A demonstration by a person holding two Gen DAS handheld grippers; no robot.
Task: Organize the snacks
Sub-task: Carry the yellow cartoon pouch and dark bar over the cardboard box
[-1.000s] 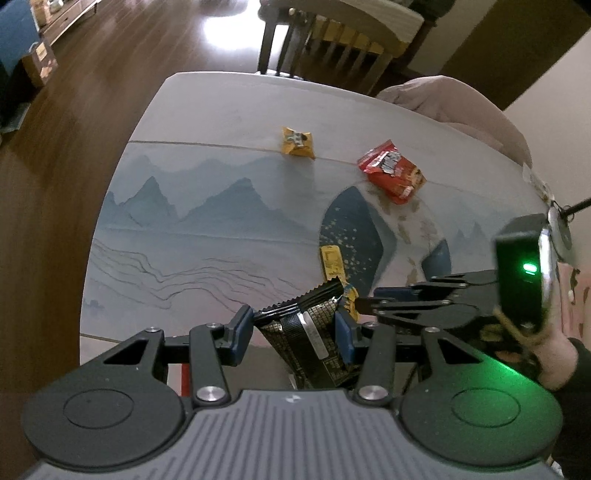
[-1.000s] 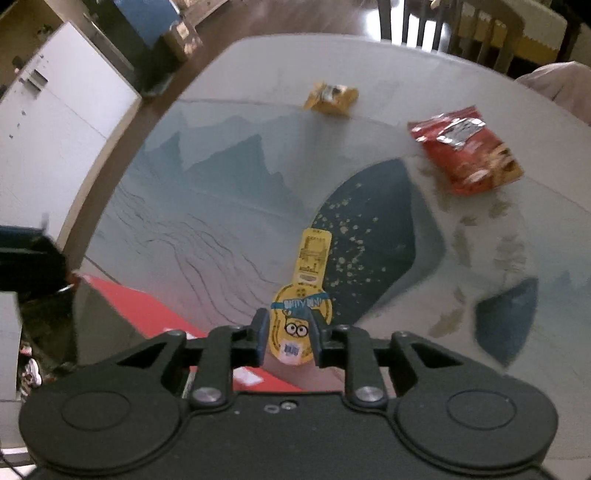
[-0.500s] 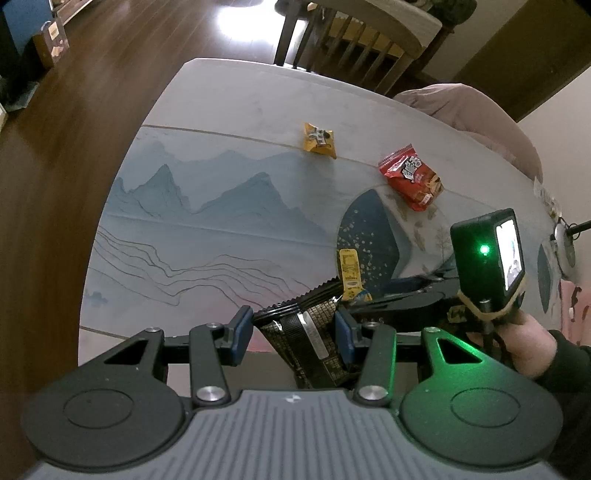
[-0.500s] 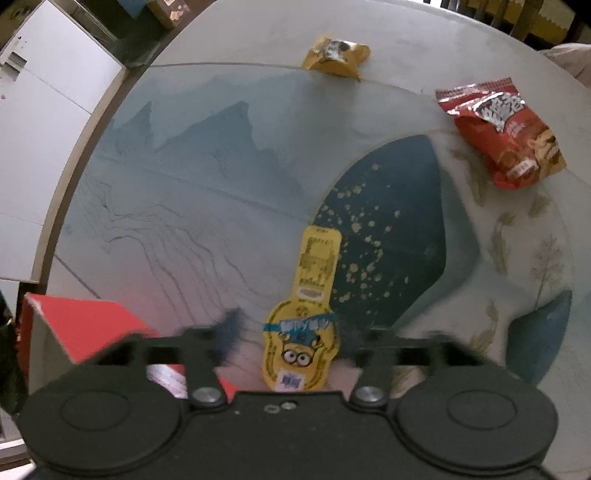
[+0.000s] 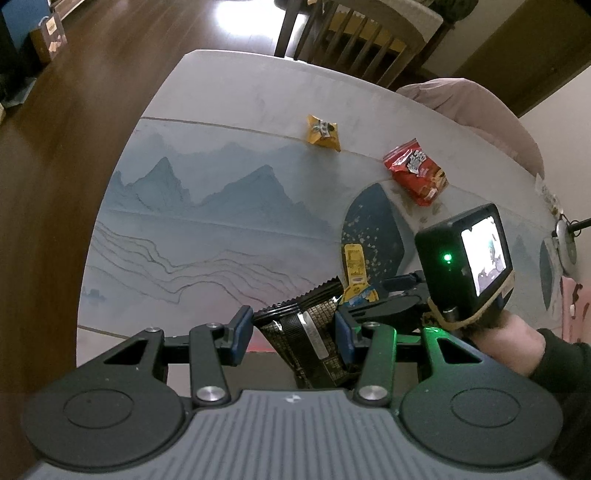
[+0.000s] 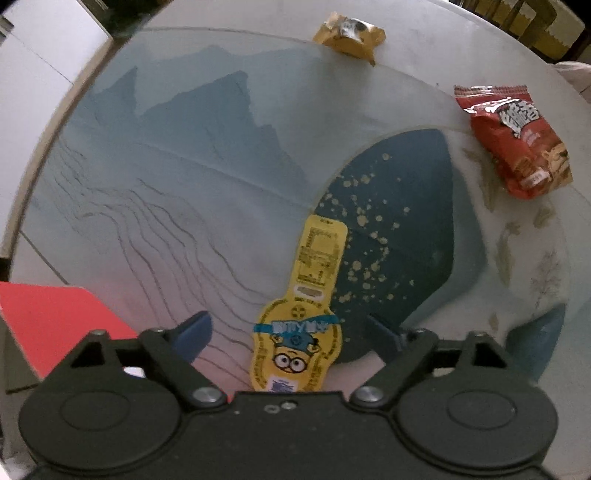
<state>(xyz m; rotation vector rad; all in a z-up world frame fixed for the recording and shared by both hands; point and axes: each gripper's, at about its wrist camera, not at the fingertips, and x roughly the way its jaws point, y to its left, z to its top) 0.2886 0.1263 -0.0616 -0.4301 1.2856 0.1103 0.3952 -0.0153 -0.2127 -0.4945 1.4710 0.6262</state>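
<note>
My left gripper (image 5: 293,332) is shut on a black and gold snack packet (image 5: 308,328) and holds it over the near table edge. My right gripper (image 6: 288,332) is open, its jaws wide apart on either side of a yellow cartoon snack pack (image 6: 306,314), which also shows in the left wrist view (image 5: 354,273). Whether the pack rests on the table or falls, I cannot tell. A red box (image 6: 55,325) sits at the near left. A red snack bag (image 6: 513,140) and a small yellow packet (image 6: 351,35) lie farther back on the table.
The table (image 5: 221,206) carries a blue mountain-pattern cloth. Wooden chairs (image 5: 362,33) stand behind it and a pink cushion (image 5: 480,110) lies at the back right. Brown wood floor (image 5: 74,110) is to the left. The right gripper's camera block (image 5: 469,258) is beside my left gripper.
My right gripper opened and let go of the yellow cartoon pack. The left gripper kept its hold on the black packet and rose a little.
</note>
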